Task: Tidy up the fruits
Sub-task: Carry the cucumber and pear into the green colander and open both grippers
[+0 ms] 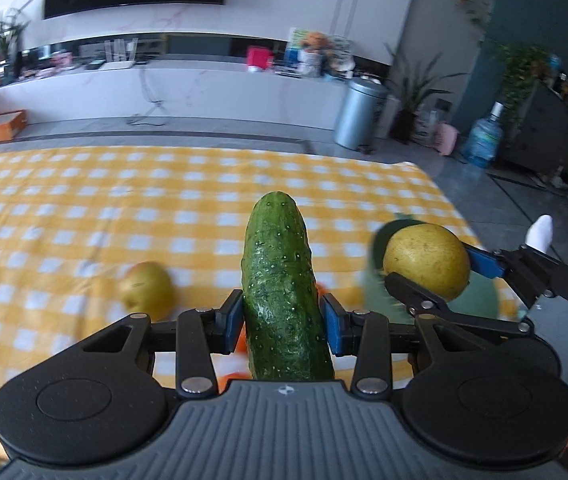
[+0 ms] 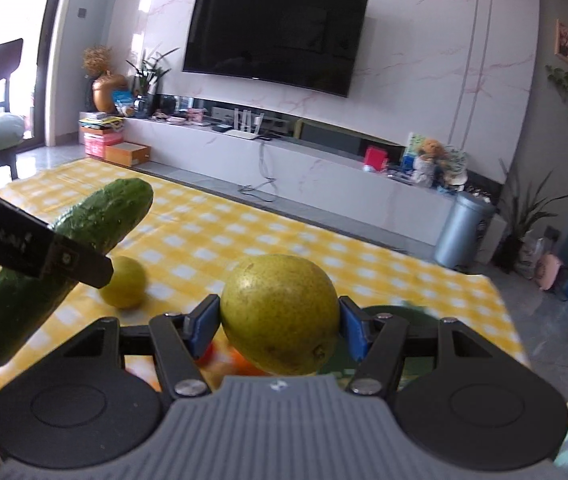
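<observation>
Bright daylight, fisheye-bent edges, motion-blurred checked cloth (image 1: 84, 208).

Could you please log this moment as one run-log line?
left gripper: shut on cucumber | right gripper: shut on pear | second pear: on checked cloth

Bumpy, glossy cucumber (image 1: 280, 280); speckled matt pear (image 2: 280, 312); checked cloth (image 1: 124, 200).

The left tool (image 1: 283, 322) has a grey ribbed body with a small round emblem, flanked by two black housings with round discs. Black linkage bars are pinned with silver screws and end in blue pads (image 1: 333, 330). The right tool (image 2: 280, 328) is built alike. One finger seen side-on carries white lettering, too blurred to read.
</observation>
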Action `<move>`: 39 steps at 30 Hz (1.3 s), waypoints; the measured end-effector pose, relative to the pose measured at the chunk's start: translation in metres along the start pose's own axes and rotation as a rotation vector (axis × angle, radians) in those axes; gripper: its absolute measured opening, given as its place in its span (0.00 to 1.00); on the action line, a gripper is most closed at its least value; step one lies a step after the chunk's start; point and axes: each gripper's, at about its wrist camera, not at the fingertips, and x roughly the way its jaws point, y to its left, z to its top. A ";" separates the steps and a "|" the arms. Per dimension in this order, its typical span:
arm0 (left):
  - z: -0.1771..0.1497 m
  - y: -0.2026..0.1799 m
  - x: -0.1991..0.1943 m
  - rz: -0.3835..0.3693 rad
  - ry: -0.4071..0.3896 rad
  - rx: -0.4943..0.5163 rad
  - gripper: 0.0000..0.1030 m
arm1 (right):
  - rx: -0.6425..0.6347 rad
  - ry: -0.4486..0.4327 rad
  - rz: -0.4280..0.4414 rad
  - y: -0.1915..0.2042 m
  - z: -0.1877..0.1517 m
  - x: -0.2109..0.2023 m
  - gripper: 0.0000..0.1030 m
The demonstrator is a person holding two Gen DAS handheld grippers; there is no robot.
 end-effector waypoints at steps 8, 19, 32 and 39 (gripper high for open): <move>0.029 -0.053 0.047 -0.126 0.073 0.048 0.44 | 0.024 0.079 -0.042 -0.074 -0.010 0.018 0.59; 0.051 -0.093 0.113 -0.202 0.153 0.076 0.44 | -0.029 0.217 -0.021 -0.115 -0.028 0.050 0.59; 0.044 -0.102 0.167 -0.184 0.307 0.179 0.44 | -0.003 0.321 0.019 -0.116 -0.039 0.079 0.59; 0.041 -0.107 0.185 -0.180 0.361 0.215 0.44 | -0.007 0.373 0.030 -0.114 -0.044 0.091 0.59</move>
